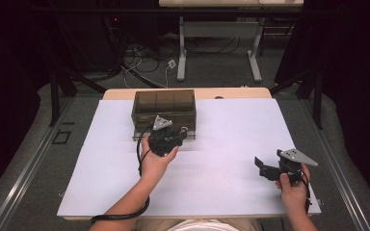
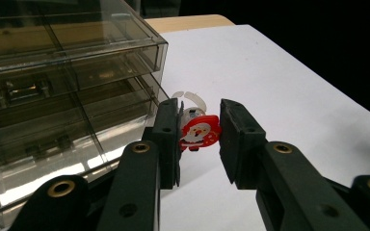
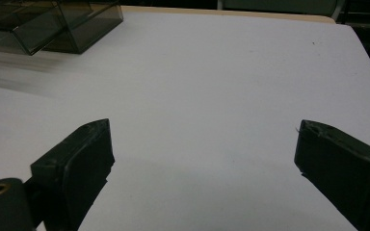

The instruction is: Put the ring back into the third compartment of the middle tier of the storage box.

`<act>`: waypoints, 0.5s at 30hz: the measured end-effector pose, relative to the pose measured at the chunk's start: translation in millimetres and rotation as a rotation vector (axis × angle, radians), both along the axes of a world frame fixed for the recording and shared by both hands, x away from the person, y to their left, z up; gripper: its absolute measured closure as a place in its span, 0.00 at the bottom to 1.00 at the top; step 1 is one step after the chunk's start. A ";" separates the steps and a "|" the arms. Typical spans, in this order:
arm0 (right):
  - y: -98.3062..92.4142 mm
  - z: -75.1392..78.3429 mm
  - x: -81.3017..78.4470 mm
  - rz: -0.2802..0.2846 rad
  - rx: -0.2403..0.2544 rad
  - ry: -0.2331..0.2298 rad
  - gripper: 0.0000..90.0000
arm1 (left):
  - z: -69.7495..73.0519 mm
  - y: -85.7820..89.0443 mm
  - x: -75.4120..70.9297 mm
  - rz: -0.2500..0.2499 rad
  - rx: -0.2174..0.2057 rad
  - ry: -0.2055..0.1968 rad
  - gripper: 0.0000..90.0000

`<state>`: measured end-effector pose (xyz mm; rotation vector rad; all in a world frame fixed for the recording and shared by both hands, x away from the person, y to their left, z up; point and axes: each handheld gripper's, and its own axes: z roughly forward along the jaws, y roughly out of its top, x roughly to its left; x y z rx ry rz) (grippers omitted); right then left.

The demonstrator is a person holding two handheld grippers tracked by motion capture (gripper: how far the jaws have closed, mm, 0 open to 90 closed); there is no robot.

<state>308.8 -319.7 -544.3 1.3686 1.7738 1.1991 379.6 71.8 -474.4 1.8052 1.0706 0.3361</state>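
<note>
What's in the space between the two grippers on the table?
Nothing: in the high view, just bare white table top stretches between the left gripper, holding a little Santa figure by the clear drawer box, and the open right gripper.

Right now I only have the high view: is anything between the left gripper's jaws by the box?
Observer: Yes. The left gripper is shut on a small red Santa charm, just beside the box.
Operator: And the right one?
Observer: The right gripper has its jaws wide open, with nothing between them, over the white mat.
Operator: Is anything in the box?
Observer: Through its smoky wall a small metal piece shows in one drawer; I cannot tell what it is.
</note>
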 end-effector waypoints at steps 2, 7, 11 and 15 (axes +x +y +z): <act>-0.1 0.2 -0.1 0.003 0.000 0.003 0.07 | 1.2 -0.7 1.8 0.000 0.004 0.000 0.77; 0.1 -0.5 0.5 0.007 -0.001 0.001 0.07 | 1.7 -2.3 9.0 0.011 0.003 0.006 0.77; 0.3 -0.4 0.4 0.005 0.002 -0.002 0.07 | 1.1 -3.1 15.8 0.021 -0.004 0.014 0.77; 0.2 -0.2 0.3 0.001 0.001 -0.001 0.07 | 0.6 -2.8 22.8 0.036 -0.018 0.022 0.77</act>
